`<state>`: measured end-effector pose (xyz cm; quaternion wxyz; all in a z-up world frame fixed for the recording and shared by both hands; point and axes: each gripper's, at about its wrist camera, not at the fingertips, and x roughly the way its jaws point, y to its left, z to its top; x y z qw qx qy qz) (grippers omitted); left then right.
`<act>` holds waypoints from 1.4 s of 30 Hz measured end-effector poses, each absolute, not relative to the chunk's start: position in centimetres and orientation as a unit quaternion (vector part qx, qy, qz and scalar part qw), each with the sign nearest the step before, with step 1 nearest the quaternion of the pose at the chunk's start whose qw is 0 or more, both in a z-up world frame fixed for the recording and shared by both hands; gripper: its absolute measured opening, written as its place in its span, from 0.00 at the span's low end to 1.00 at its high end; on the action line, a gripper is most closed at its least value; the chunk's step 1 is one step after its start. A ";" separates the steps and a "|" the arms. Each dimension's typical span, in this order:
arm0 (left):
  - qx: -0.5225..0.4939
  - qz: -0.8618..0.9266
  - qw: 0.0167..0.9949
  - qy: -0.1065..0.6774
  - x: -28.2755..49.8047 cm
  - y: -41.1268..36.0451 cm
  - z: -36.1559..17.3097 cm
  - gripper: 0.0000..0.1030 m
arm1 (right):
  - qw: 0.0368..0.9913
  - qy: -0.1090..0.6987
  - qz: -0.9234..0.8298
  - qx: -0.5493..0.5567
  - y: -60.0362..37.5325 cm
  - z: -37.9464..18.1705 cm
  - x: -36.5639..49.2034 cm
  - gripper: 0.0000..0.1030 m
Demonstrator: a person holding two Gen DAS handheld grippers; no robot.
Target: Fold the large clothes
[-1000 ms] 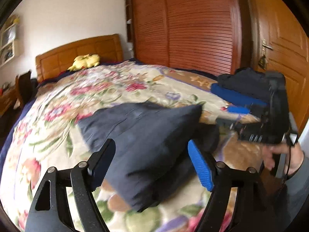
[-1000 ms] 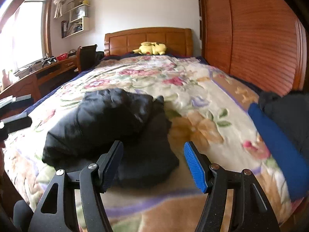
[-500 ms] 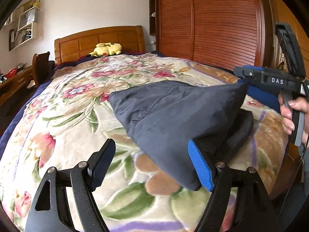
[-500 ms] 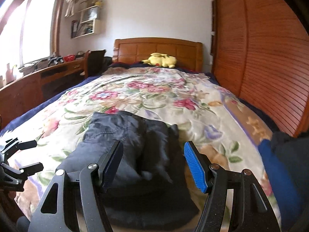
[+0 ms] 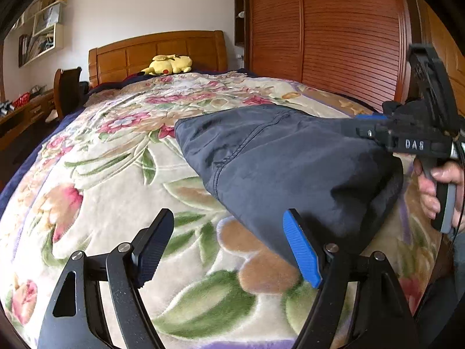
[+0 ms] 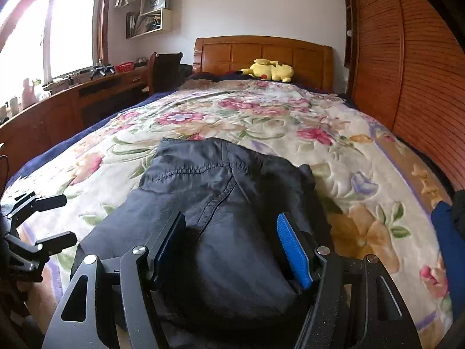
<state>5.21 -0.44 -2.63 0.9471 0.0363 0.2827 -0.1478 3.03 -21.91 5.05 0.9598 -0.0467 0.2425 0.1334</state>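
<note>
A dark navy garment lies folded into a thick bundle on the floral bedspread, near the foot of the bed. It also shows in the right wrist view. My left gripper is open and empty, just left of the garment's near corner. My right gripper is open, its jaws on either side of the garment's near end, not closed on it. The right gripper also shows in the left wrist view, over the garment's right side. The left gripper shows in the right wrist view, at the left edge.
A yellow plush toy lies by the wooden headboard. A wooden wardrobe runs along the right side. A desk and chair stand left. A blue and black clothes pile sits at the bed's right edge.
Both grippers have come closer to the garment. The right gripper has lowered, so its open jaws now straddle the near end. The left view has swung left.
</note>
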 end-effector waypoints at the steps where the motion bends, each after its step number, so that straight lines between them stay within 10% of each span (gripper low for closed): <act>1: 0.033 -0.147 0.947 0.283 5.2 -0.3 -2.7 0.76 | 0.958 0.248 0.136 -0.047 -22.0 4.8 3.3 0.66; 14: 0.017 -0.152 0.947 0.283 5.0 0.5 -3.1 0.76 | 0.934 0.314 0.168 -0.022 -22.9 2.8 6.8 0.64; 22: 0.018 -0.151 0.946 0.288 4.9 0.5 -3.6 0.76 | 0.935 0.286 0.208 -0.021 -23.1 3.0 6.0 0.12; 42: 0.024 -0.157 0.943 0.294 5.0 0.4 -3.8 0.76 | 0.957 0.272 0.083 -0.051 -27.3 3.2 3.2 0.06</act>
